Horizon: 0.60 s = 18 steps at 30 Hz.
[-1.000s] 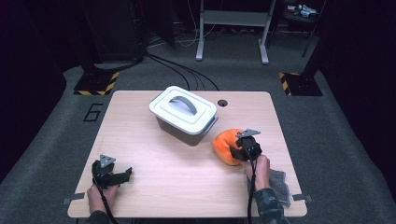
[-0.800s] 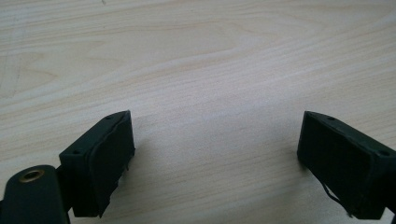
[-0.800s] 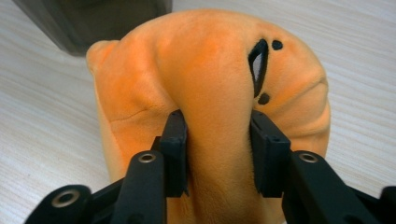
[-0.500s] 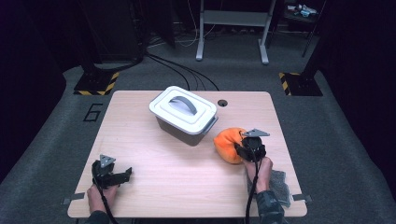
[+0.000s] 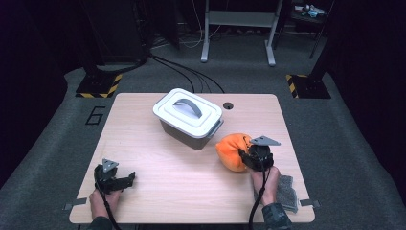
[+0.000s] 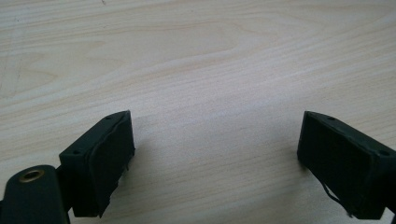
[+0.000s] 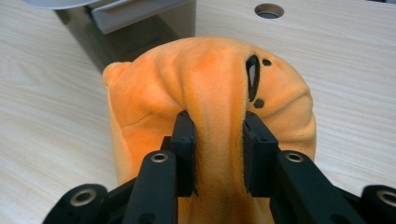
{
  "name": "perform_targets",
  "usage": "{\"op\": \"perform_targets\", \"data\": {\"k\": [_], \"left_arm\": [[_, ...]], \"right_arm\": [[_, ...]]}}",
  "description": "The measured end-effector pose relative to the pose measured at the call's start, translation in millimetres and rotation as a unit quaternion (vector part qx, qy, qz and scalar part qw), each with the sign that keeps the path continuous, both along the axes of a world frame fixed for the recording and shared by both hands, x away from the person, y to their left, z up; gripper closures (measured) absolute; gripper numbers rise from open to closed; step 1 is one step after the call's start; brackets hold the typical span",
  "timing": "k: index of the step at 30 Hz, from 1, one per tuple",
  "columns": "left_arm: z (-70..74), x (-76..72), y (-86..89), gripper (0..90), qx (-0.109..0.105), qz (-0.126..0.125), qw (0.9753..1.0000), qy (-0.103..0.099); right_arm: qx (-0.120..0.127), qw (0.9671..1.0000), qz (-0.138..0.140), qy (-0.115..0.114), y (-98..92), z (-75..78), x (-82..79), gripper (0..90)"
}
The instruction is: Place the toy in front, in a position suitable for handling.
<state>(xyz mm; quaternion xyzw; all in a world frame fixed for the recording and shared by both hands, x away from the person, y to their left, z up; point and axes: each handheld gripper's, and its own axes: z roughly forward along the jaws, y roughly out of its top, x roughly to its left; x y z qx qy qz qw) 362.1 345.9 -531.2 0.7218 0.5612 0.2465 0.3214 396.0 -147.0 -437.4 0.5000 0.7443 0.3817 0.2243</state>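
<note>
An orange plush toy (image 5: 231,150) lies on the wooden table (image 5: 158,143), just right of a grey lidded box (image 5: 188,117). My right gripper (image 5: 245,156) is shut on a fold of the orange plush toy (image 7: 210,98); in the right gripper view both pads pinch the fabric, close to black stitched marks. My left gripper (image 5: 125,180) rests near the table's front left corner, held by a hand. Its jaws stand wide apart over bare wood (image 6: 210,93), with nothing between them.
The box has a white lid with a grey handle (image 5: 186,106). A round cable hole (image 5: 228,105) sits behind the plush toy. A grey mesh patch (image 5: 286,190) lies at the front right edge. Metal stand legs and cables (image 5: 191,72) are on the floor beyond the table.
The right gripper and the plush toy have shifted very slightly; the toy looks a little more squeezed. The left gripper has stayed put.
</note>
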Motion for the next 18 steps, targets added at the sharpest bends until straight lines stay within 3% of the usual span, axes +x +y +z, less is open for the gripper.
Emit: {"op": "perform_targets", "data": {"k": [18], "left_arm": [[0.0, 0.0, 0.0, 10.8, 0.0, 0.0, 1.0, 0.0]], "right_arm": [[0.014, 0.9992, 0.036, 0.002, 40.3, 5.4, -33.2, 68.4]]}}
